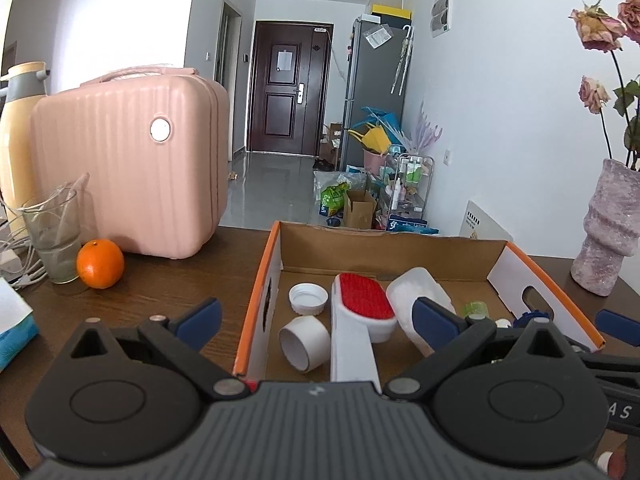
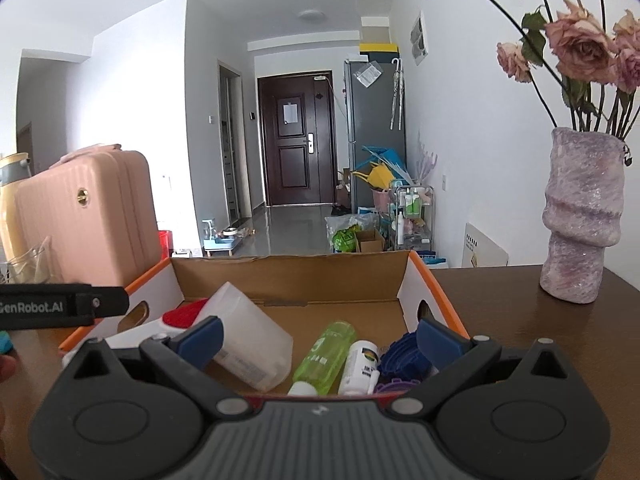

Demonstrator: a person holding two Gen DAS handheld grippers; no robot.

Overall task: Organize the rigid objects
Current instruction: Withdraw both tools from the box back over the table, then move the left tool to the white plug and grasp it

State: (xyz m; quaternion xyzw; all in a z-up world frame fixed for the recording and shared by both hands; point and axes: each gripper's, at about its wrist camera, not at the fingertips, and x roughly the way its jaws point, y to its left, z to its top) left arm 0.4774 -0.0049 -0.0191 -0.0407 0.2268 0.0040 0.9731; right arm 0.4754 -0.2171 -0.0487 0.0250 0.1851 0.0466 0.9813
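Note:
An open cardboard box (image 1: 394,246) with orange edges sits on the brown table; it also shows in the right wrist view (image 2: 292,276). In it lie a white lint brush with a red pad (image 1: 362,312), a white cap (image 1: 308,298), a white ring (image 1: 305,343), a clear plastic cup (image 2: 252,348), a green bottle (image 2: 326,356), a small white bottle (image 2: 360,366) and a blue round piece (image 2: 402,358). My left gripper (image 1: 318,316) is open and empty over the box's near left side. My right gripper (image 2: 320,334) is open and empty over the near right side.
A pink case (image 1: 128,168), a glass (image 1: 54,236) and an orange (image 1: 100,264) stand left of the box. A yellow flask (image 1: 16,132) stands behind them. A purple vase (image 2: 580,216) with dried roses stands to the right. Cables (image 1: 16,256) lie at the far left.

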